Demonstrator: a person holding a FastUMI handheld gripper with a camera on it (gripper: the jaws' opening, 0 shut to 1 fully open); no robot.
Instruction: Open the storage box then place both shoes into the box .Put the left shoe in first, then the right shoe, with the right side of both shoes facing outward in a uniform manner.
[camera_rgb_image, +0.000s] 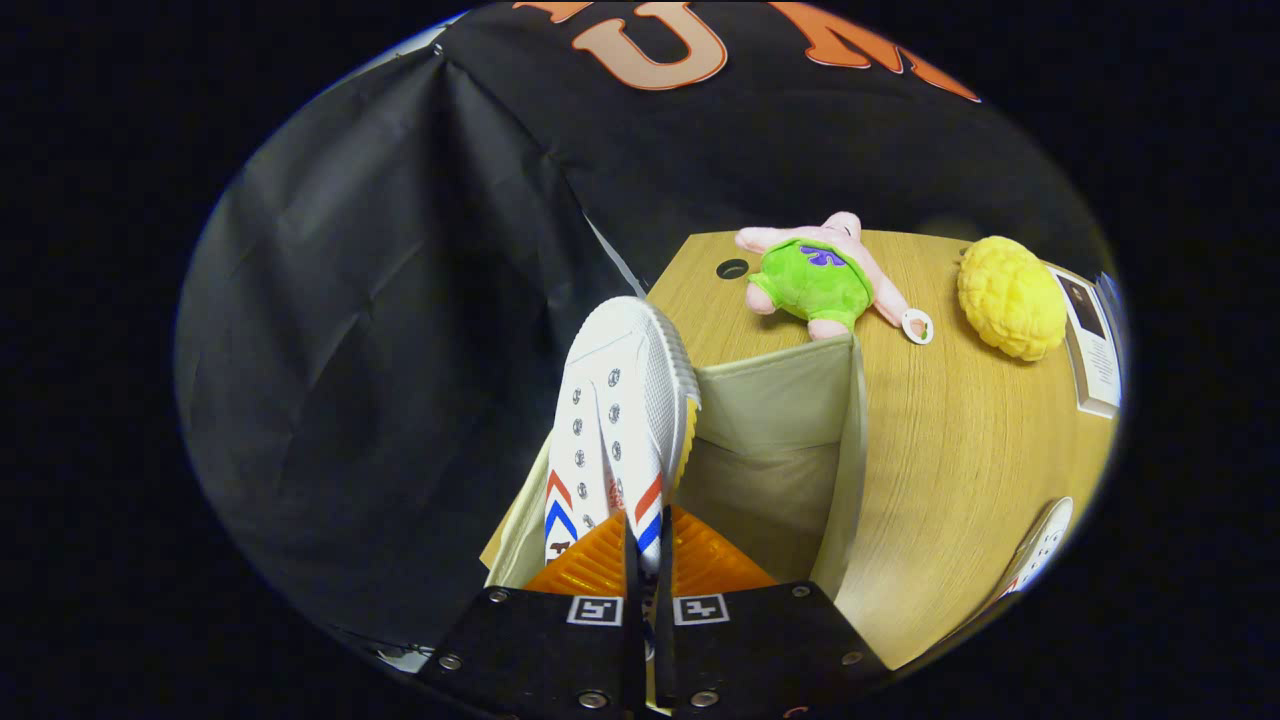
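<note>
the gripper (645, 560) has its fingers closed almost together, pinching the white shoe (615, 420) by the thin edge near its opening, so the shoe stands out ahead of the fingers, toe away. holding it by that edge probably keeps the sole free and lets the shoe be turned so a chosen side faces out once it goes down.

taking the storage box (790, 420) as the landmark: it is open, its fabric walls spread, and the held shoe hangs over its near-left rim, toe reaching past the far-left wall. nothing lies on the stretch of box floor i can see, so this looks like the first shoe, though the fingers hide the near part.

beyond the box, on the wooden table (950, 480), lies a pink plush toy (825, 280) in green shorts, and further right a yellow knobbly ball (1010, 295) beside a card. near-right of the box sits what may be the second shoe (1045, 540). the left wall is the one thing the toe could catch.
</note>
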